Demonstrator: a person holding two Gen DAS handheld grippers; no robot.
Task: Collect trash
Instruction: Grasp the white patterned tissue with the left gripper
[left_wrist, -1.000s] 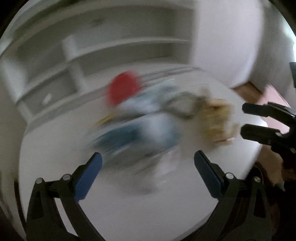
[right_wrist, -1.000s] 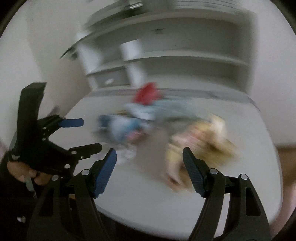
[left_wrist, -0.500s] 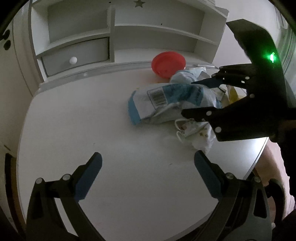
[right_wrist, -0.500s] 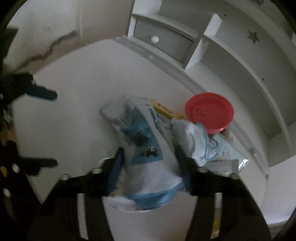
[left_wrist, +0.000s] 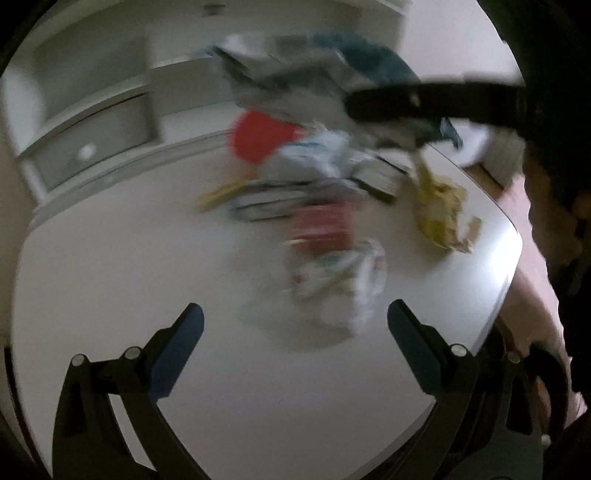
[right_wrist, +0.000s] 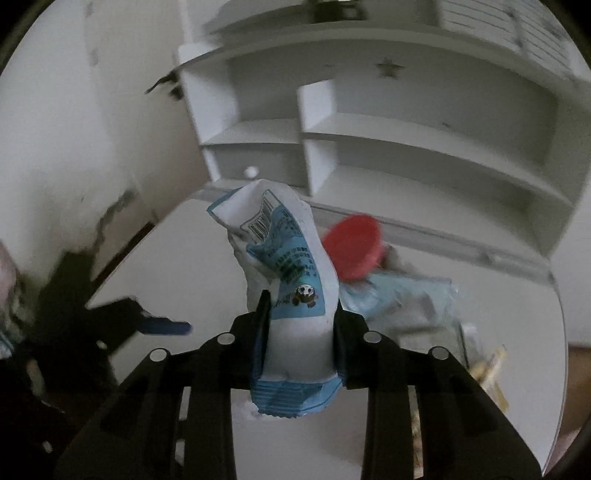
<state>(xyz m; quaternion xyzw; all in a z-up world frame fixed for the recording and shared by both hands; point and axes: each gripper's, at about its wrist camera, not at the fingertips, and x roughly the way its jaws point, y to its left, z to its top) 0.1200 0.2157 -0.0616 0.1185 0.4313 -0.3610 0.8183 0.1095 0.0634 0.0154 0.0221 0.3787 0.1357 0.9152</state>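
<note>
Crinkly blue-and-white wrapper (right_wrist: 291, 295) is pinched by the right gripper (right_wrist: 299, 332); maintain firm pressure. Left gripper (left_wrist: 291, 325) is spread; target litter at 12 o'clock.

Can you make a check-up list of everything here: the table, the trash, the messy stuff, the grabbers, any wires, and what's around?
Surface: white table, bare near the left gripper.
Job's things: blue-and-white wrapper lifted off the table; crumpled yellow wrapper and a blurred pile of packets lie on it.
Clutter: red lid beside the pile.
Grippers: right gripper shut on the blue-and-white wrapper; left gripper open, holding nothing.
Cables: nothing seen.
Surroundings: white shelf unit with a small drawer behind the table; wall at left.
</note>
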